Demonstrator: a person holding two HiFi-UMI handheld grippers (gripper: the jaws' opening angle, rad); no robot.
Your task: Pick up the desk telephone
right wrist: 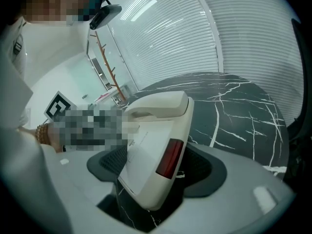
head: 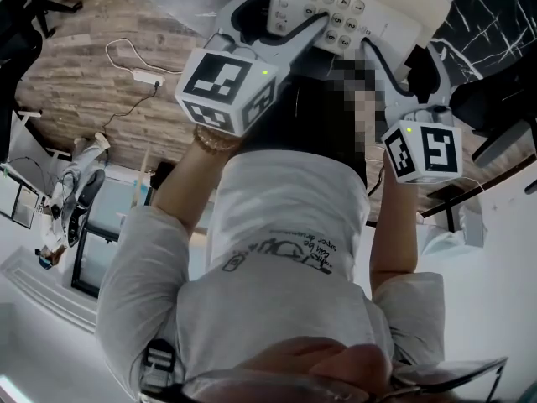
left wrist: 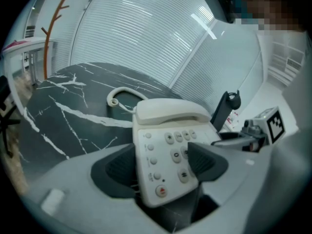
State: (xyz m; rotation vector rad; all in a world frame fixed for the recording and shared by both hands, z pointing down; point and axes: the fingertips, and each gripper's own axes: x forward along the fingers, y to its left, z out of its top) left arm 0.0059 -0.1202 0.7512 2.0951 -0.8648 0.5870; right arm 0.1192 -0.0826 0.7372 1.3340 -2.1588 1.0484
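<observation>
A cream desk telephone [head: 336,7] with its handset [left wrist: 170,111] in the cradle sits between both grippers over a black marble table [left wrist: 73,106]. In the left gripper view my left gripper [left wrist: 163,167] is shut on the phone's keypad end [left wrist: 156,165], one dark pad at its left edge, the other over the keys. In the right gripper view the phone [right wrist: 151,145] is tilted on its side, its red window facing me, and my right gripper [right wrist: 156,167] is shut on it with a pad on each face. In the head view the left gripper [head: 281,15] and right gripper [head: 403,57] flank the phone.
The phone's coiled cord [left wrist: 117,96] lies on the table behind it. A black stand [left wrist: 226,106] rises at the right. The table [right wrist: 243,111] has white veins. On the wooden floor lies a white power strip [head: 147,78] with its cable.
</observation>
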